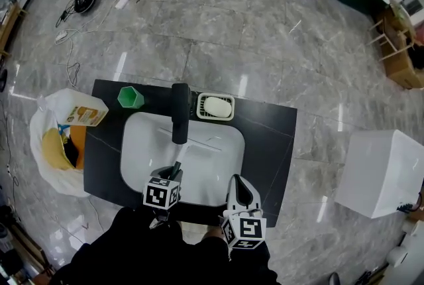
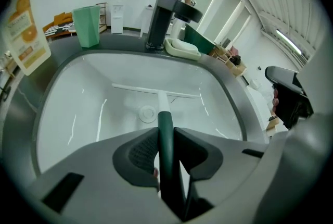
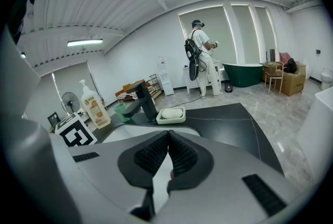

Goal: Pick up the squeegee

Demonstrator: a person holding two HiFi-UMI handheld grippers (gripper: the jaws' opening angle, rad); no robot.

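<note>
We find the left gripper (image 2: 165, 133) clamped on the squeegee (image 2: 164, 120) by its green handle at lower centre, with the blade low in the sink (image 2: 67, 113). We advise a straight lift and a firm grip. Along the upper rim stand a bottle (image 2: 23, 25), cup (image 2: 87, 25), faucet (image 2: 169, 9) and soap dish (image 2: 182, 48); the faucet overhangs the basin. The right gripper (image 3: 167, 137) has its jaws together and holds nothing.

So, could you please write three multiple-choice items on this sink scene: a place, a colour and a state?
1. In the head view, the green cup stands: A) left of the faucet B) right of it C) on top of it
2. The squeegee handle is: A) red B) dark green C) yellow
3. The right gripper has its fingers: A) wide apart B) on the green cup C) together, empty
Answers: A, it sits at the faucet's left; B, green shows between the left gripper's fingers; C, they meet on nothing.
</note>
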